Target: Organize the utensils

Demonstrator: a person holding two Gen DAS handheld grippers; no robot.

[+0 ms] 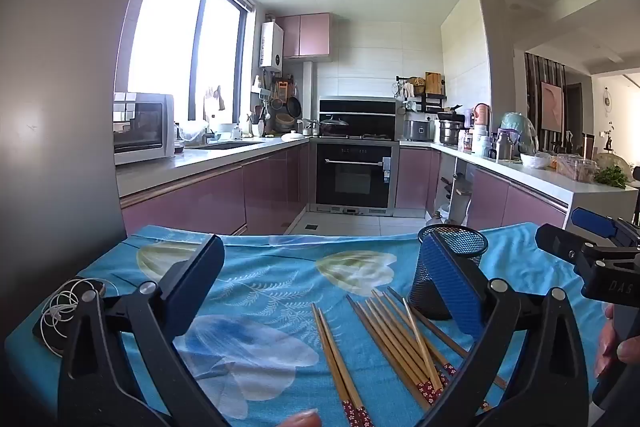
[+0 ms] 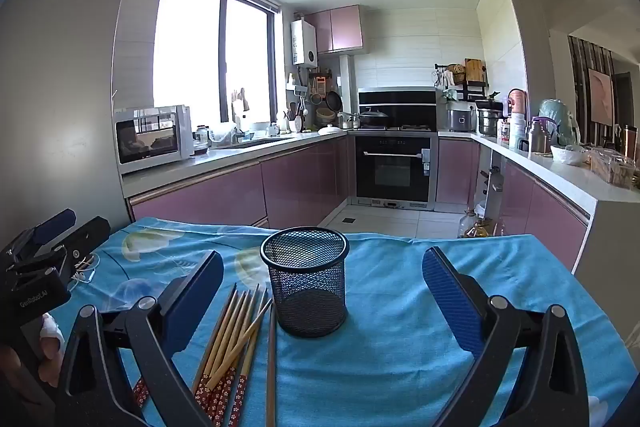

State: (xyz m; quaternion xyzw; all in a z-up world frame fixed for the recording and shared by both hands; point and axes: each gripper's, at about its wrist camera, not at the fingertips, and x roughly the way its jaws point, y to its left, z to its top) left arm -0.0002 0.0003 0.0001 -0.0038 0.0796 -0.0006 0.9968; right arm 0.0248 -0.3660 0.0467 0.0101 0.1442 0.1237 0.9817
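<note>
Several wooden chopsticks (image 1: pixel 400 343) with red patterned ends lie loose on the blue cloth, left of a black mesh holder (image 1: pixel 450 269). My left gripper (image 1: pixel 324 267) is open and empty, raised above the chopsticks. In the right wrist view the empty mesh holder (image 2: pixel 306 279) stands upright ahead, between the open fingers of my right gripper (image 2: pixel 322 277), which holds nothing. The chopsticks (image 2: pixel 236 339) lie to the holder's left. The right gripper also shows in the left wrist view (image 1: pixel 576 243) at the right edge, and the left gripper shows in the right wrist view (image 2: pixel 56 239).
The table carries a blue floral cloth (image 1: pixel 264 287). A dark phone with coiled white earphones (image 1: pixel 68 307) lies at its left edge. Beyond the table's far edge are a tiled kitchen floor, pink cabinets (image 2: pixel 304 179) and an oven (image 2: pixel 394 167).
</note>
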